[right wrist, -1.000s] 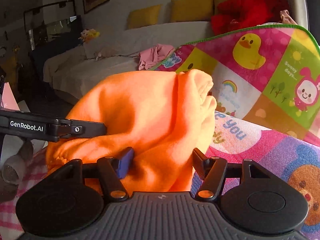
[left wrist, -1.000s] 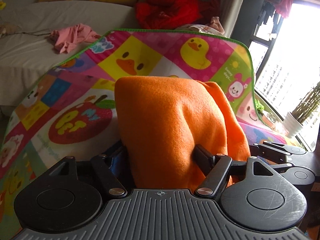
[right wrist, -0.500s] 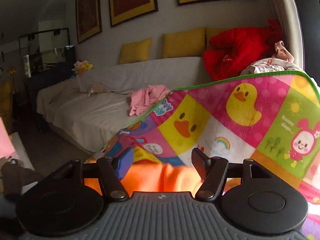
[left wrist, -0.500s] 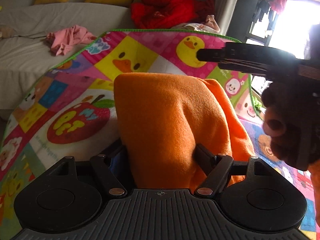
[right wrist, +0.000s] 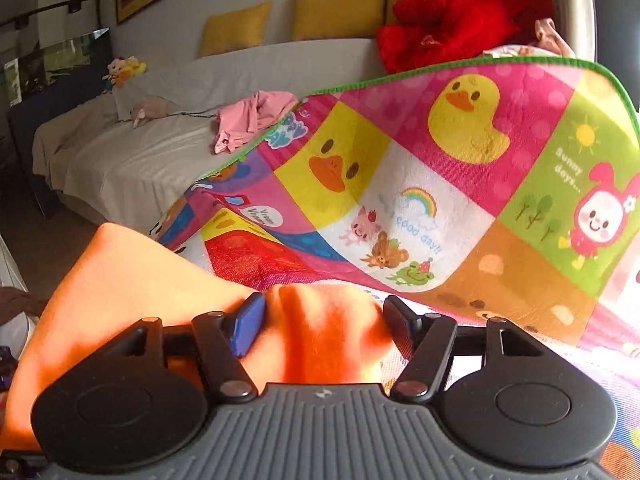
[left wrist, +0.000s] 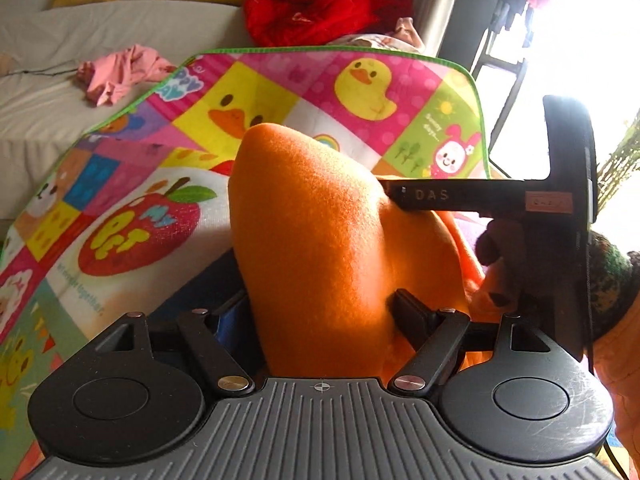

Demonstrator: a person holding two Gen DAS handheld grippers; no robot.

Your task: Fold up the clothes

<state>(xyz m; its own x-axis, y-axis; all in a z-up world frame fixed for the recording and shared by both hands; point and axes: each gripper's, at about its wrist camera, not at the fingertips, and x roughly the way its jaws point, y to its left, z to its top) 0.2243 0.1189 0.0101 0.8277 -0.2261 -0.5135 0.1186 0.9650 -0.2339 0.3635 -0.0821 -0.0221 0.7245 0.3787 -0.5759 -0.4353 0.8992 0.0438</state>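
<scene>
Left wrist: left gripper clamps orange garment; right gripper open astride.

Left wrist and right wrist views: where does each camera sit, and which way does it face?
Left wrist: on the left tool, facing along its fingers at the orange garment; the right tool and a hand show.
Right wrist: on the right tool, over the same garment; no hand shows.
Shared: play mat, sofa, red plush.

Orange garment: soft matt fleece, fuzzy nap. Play mat: printed woven cloth, slightly sheened, green stitched hem. Left gripper: matt black plastic, ribbed grey housing, bright metal rivets.
</scene>
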